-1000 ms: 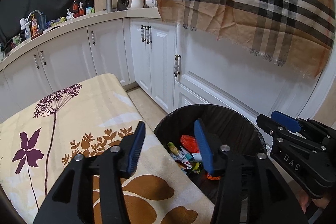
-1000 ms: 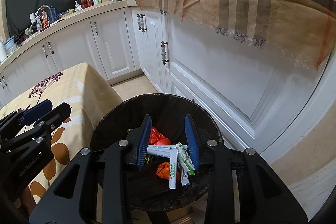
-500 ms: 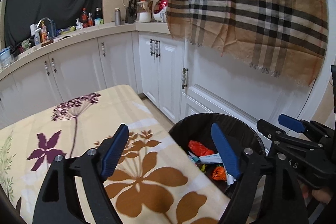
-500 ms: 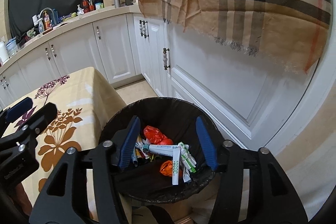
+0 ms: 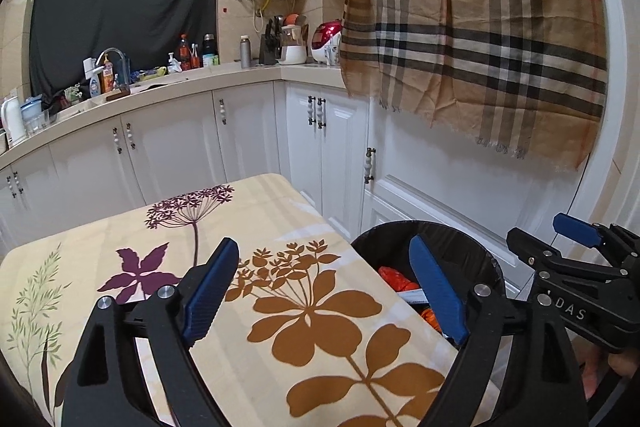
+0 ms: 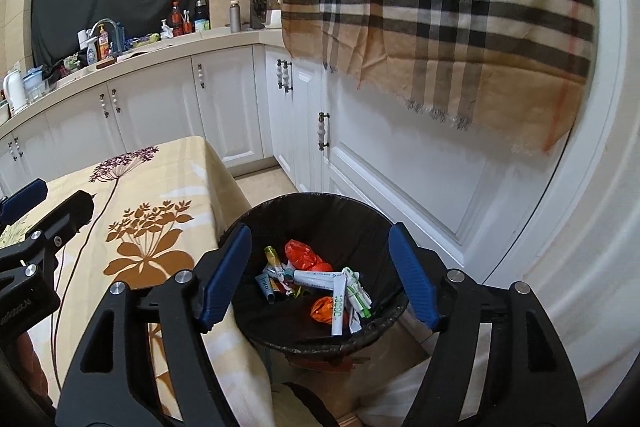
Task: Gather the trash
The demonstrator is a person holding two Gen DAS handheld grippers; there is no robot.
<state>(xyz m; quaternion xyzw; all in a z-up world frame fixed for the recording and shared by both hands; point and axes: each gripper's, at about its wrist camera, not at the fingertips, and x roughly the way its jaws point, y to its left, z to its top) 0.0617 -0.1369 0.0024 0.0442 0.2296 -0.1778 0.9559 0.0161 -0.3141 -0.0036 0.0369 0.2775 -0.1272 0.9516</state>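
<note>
Trash (image 6: 316, 281): wrappers and tubes lying in black-lined bin (image 6: 276, 209), at table's (image 5: 280, 211) three o'clock edge. Left gripper (image 5: 324, 291) and right gripper (image 6: 318, 273): fingers just opening, spread, nothing between. Drop step judged complete; next calls for finding remaining litter.

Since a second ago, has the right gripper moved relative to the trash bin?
Yes. The right gripper has pulled back and up from the trash bin, which now sits lower between its tongs; they have just been opening, nothing between them.
</note>
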